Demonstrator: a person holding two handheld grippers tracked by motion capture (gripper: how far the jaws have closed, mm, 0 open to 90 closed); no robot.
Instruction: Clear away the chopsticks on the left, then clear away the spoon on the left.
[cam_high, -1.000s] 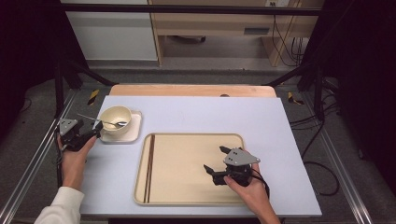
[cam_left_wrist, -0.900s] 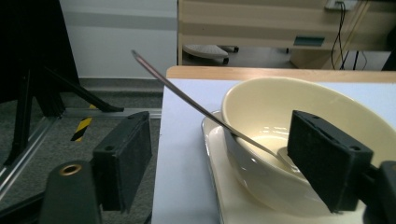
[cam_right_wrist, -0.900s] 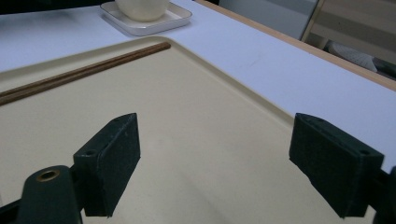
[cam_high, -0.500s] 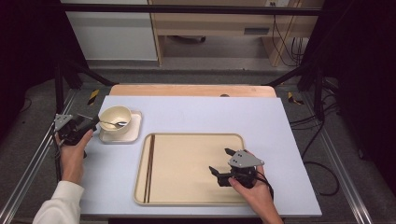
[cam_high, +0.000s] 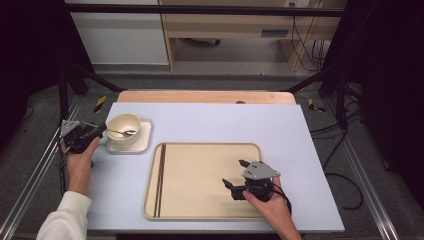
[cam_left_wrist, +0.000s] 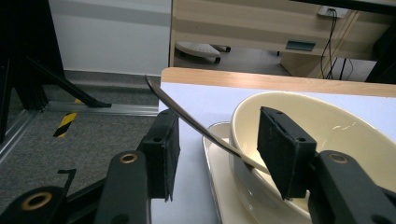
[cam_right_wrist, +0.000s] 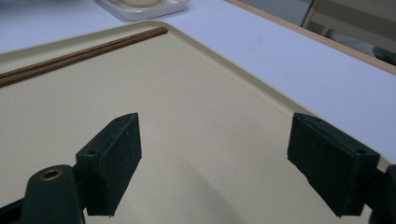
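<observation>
A cream bowl (cam_high: 123, 125) stands on a small white square plate (cam_high: 142, 143) at the table's left. A metal spoon (cam_high: 121, 132) rests in it, handle toward the left. My left gripper (cam_high: 99, 132) is just left of the bowl and open. In the left gripper view the spoon handle (cam_left_wrist: 187, 119) runs between the wide-apart jaws of the left gripper (cam_left_wrist: 219, 149) without touching either pad, and the bowl (cam_left_wrist: 336, 126) lies behind the right-hand jaw. My right gripper (cam_high: 233, 172) hovers open over the beige tray (cam_high: 200, 150), holding nothing, as the right gripper (cam_right_wrist: 215, 163) in its own view confirms.
A pair of dark chopsticks (cam_high: 160, 180) lies along the tray's left side, and the chopsticks (cam_right_wrist: 79, 56) lie far ahead of the right jaws. The tray (cam_right_wrist: 196, 93) is bare around the right gripper. A wooden strip (cam_high: 205, 96) borders the table's far edge.
The left gripper drew back slightly to the left and now sits level with the spoon handle. The right gripper shifted only a little over the tray.
</observation>
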